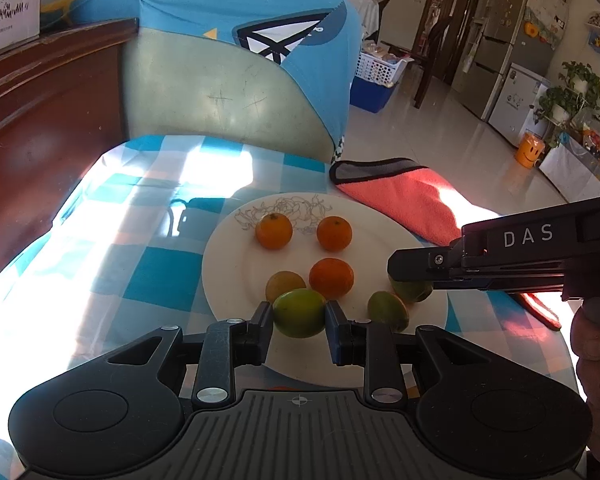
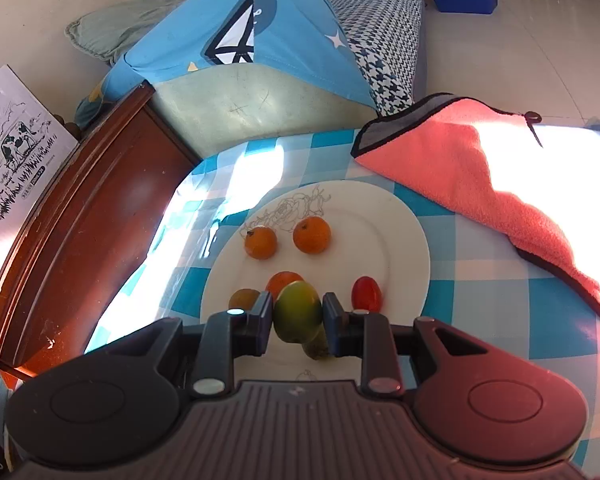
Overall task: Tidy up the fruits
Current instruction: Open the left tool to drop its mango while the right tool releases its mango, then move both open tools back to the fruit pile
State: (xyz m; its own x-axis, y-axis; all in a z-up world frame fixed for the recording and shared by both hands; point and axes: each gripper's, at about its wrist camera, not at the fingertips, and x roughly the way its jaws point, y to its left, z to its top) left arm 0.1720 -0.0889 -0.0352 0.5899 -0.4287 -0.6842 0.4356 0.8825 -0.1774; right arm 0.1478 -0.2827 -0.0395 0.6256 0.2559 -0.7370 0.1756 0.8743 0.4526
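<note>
Currently both tools are over the table point(image 1: 156, 280), which has a blue-and-white checked cloth in hard sunlight. A pink towel point(image 2: 480, 176) lies at the far right corner, just beside the plate.

White plate point(image 2: 400, 240), with a line-drawn rose at its far rim, sits mid-table and carries all the fruit I can see. Three oranges point(image 1: 334, 233) lie on it: two side by side toward the far rim, one nearer the middle. A yellowish fruit point(image 1: 285, 285) is just beside that middle orange, and a reddish fruit point(image 2: 367, 294) sits apart on the right side.

Left gripper point(image 1: 298, 309): jaws clenched on a green fruit point(image 1: 299, 318) over the plate's near edge. Right gripper point(image 2: 297, 308): jaws clenched on a green-yellow fruit point(image 2: 298, 316), also over the near part of the plate. I cannot tell whether either fruit is clear of the plate surface.

Step in hand, as I judge it: the green fruit is being sorted from the oranges, one piece per tool, both grasped.

Next move calls for carrying each piece to its group without squeezing harder, keeping the two tools apart since they work close together, and setting down gently so round fruit does not roll off the rim.
</note>
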